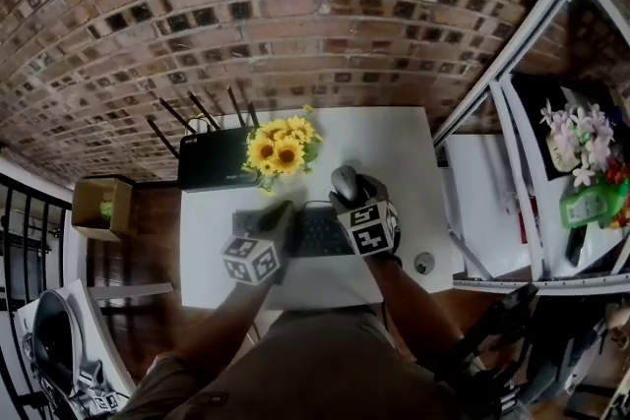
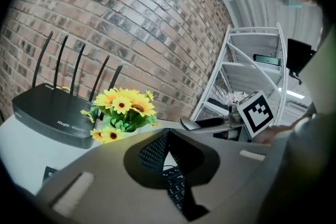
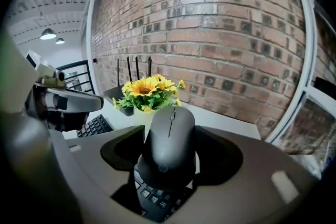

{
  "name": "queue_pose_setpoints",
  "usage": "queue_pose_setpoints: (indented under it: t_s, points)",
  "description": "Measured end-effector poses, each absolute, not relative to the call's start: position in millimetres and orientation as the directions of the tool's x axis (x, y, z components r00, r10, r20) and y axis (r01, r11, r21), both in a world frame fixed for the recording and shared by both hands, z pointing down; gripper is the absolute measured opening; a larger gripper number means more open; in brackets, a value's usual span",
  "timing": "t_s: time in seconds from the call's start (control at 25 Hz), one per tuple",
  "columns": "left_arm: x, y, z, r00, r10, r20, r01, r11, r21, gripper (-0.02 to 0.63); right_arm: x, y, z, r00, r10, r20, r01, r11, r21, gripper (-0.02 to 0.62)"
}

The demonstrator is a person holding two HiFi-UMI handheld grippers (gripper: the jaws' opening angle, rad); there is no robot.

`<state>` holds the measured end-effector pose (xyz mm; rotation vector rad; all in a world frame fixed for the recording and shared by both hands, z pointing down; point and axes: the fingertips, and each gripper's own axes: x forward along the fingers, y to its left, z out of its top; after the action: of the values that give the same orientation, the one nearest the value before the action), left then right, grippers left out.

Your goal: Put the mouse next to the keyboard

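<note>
In the head view a white tabletop (image 1: 394, 143) carries a flat black keyboard (image 1: 320, 233) near the middle of its front edge; a bunch of yellow artificial sunflowers (image 1: 279, 150) stands toward the far edge, and a black router with thin antennas (image 1: 215, 159) lies at the far left corner; the right gripper (image 1: 348, 197) is over the right part of the keyboard and holds a dark grey rounded computer mouse (image 1: 344, 178), while the left gripper (image 1: 282, 216) is over the left part of the keyboard; a small round grey object (image 1: 423, 263) lies near the front right corner. In the left gripper view the two jaws meet at their tips with nothing between them; keys of the keyboard (image 2: 176, 186) show below them, the sunflowers (image 2: 122, 110) and the router (image 2: 50, 115) are beyond, and a white metal shelf rack (image 2: 252, 60) stands at the right. In the right gripper view the jaws are apart only by the width of the mouse (image 3: 169, 144) and press on its two sides; the mouse is lifted off the tabletop, its scroll wheel points to the brick wall (image 3: 220, 34), and black keys (image 3: 157, 199) are seen directly under it.
</note>
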<state>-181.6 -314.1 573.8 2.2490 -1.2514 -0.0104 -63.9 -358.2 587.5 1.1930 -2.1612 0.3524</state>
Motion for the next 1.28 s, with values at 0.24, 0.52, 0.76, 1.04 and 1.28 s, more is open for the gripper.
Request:
queue_pose_setpoints:
  t_s: [0.24,0.52,0.76,1.04,1.28]
  points:
    - [-172.2,-293.2,561.6,0.625,-0.749,0.221,-0.742,-0.481,0.466,0.002,-45.7,-322.4,567.9,-0.322,-0.718,0.617,-0.876,0.473,0.093,0.311]
    - [-154.0,-273.5,558.1,0.686,-0.701,0.192,-0.688,-0.541,0.483,0.002,-13.3,-278.6,561.0,-0.224,-0.754,0.618,-0.922,0.369,0.115,0.311]
    - [-133.5,-261.4,552.6,0.707,-0.683,0.183,-0.670,-0.564,0.483,0.002,24.4,-256.4,558.3,-0.168,-0.773,0.611,-0.946,0.302,0.121,0.311]
    - [-96.1,-252.1,545.5,0.695,-0.694,0.187,-0.686,-0.563,0.461,0.002,69.4,-245.0,558.9,-0.180,-0.774,0.608,-0.951,0.295,0.093,0.311]
    - [-60.3,-246.6,544.3,0.666,-0.718,0.203,-0.714,-0.535,0.452,0.002,112.6,-242.3,564.9,-0.208,-0.760,0.615,-0.948,0.313,0.065,0.311]
